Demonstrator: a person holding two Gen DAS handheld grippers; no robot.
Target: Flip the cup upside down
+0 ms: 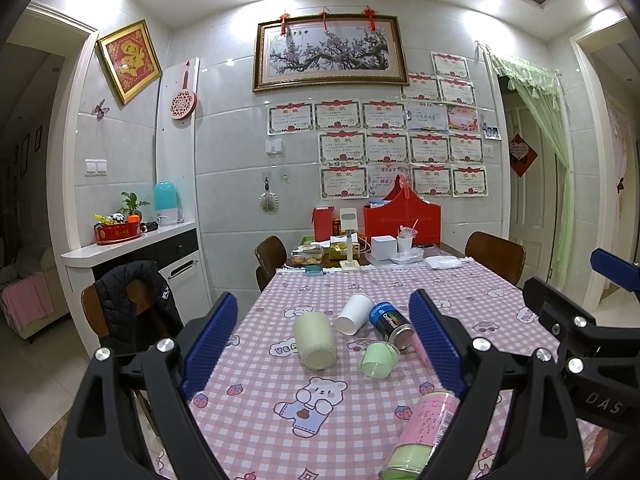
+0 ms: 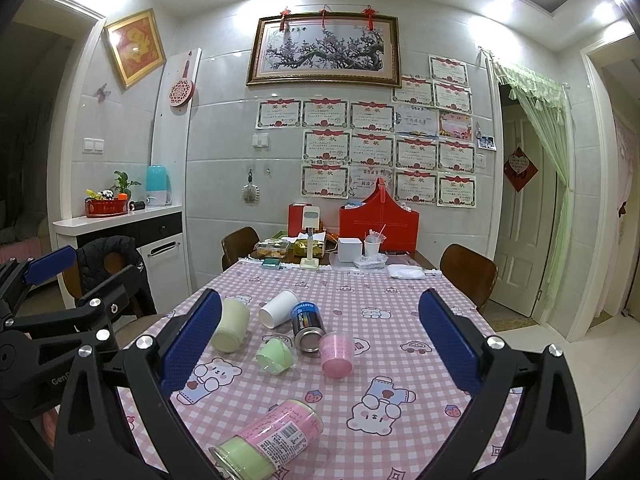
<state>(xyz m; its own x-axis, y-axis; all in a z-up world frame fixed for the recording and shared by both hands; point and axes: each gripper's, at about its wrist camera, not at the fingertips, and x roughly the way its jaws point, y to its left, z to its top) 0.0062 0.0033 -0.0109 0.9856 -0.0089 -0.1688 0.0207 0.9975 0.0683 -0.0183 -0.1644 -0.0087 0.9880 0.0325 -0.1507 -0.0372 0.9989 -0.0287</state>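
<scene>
Several cups lie on their sides on the pink checked tablecloth [image 1: 352,412]. A cream cup [image 1: 314,340] lies left, a white paper cup [image 1: 354,314] behind it, a small green cup [image 1: 379,359] in front, and a pink cup [image 2: 337,354] to the right. They also show in the right wrist view: cream cup [image 2: 232,325], white paper cup [image 2: 279,308], green cup [image 2: 275,356]. My left gripper [image 1: 324,344] is open above the near table, empty. My right gripper [image 2: 320,344] is open and empty too.
A blue can [image 1: 391,325] lies among the cups. A pink and green tin [image 2: 269,438] lies near the front edge. Red boxes [image 1: 402,216], a white box and a phone stand crowd the far end. Chairs stand around; a black jacket [image 1: 136,300] hangs on the left one.
</scene>
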